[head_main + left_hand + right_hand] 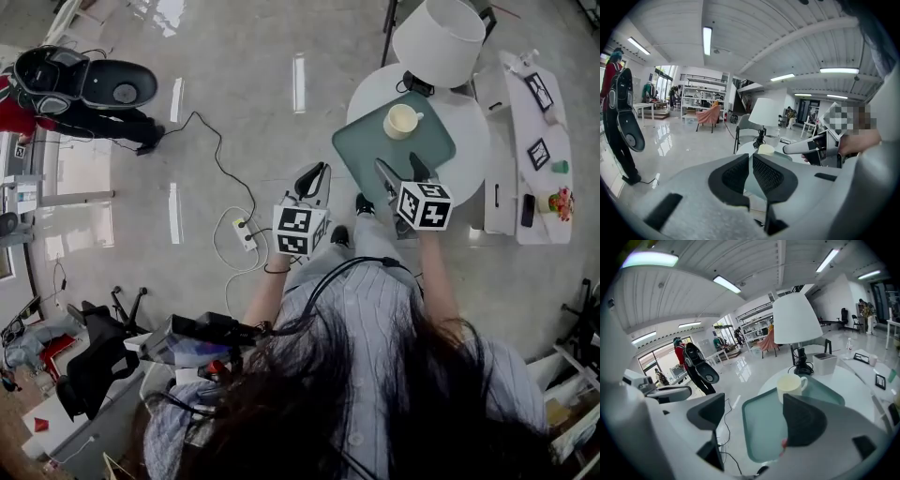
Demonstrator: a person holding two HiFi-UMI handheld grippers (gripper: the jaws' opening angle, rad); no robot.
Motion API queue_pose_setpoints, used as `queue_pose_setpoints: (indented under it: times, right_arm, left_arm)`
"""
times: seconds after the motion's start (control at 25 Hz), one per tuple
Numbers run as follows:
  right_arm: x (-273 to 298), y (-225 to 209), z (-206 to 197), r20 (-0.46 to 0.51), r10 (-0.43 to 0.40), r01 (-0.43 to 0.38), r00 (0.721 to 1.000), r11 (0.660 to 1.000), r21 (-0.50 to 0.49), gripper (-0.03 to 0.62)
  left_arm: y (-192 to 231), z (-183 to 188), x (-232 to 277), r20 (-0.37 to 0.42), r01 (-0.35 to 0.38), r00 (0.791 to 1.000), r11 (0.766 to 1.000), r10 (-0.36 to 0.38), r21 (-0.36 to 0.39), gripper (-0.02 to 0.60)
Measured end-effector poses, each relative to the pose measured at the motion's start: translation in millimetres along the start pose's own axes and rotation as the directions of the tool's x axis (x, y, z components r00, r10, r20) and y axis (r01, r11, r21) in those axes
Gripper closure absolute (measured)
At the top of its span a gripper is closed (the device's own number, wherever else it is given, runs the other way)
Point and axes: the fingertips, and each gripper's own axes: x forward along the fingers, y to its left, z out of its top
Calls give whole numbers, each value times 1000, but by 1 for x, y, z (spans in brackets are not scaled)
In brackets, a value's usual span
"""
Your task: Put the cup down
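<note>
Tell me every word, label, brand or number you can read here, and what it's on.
No word or number is readable anywhere.
Marker cubes: black-and-white square patterns, no letters.
Framed cards on the side table: too small to read.
Cup: plain, no print.

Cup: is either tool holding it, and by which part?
Neither. The cup stands free on the tray; the right tool is open, the left tool shut on nothing.

Cup [401, 121] on tray [370, 150], tray on table [469, 131]; lamp [441, 42] bhd cup.
</note>
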Motion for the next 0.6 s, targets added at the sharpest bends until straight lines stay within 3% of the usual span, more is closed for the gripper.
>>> queue_pose_setpoints:
  times: [0.6]
  right_arm:
    - [-52,51,-43,36,78,-82,996,992,96,192]
  left_arm:
    - [-51,-48,-28,-36,126,991,991,-128,-44,545]
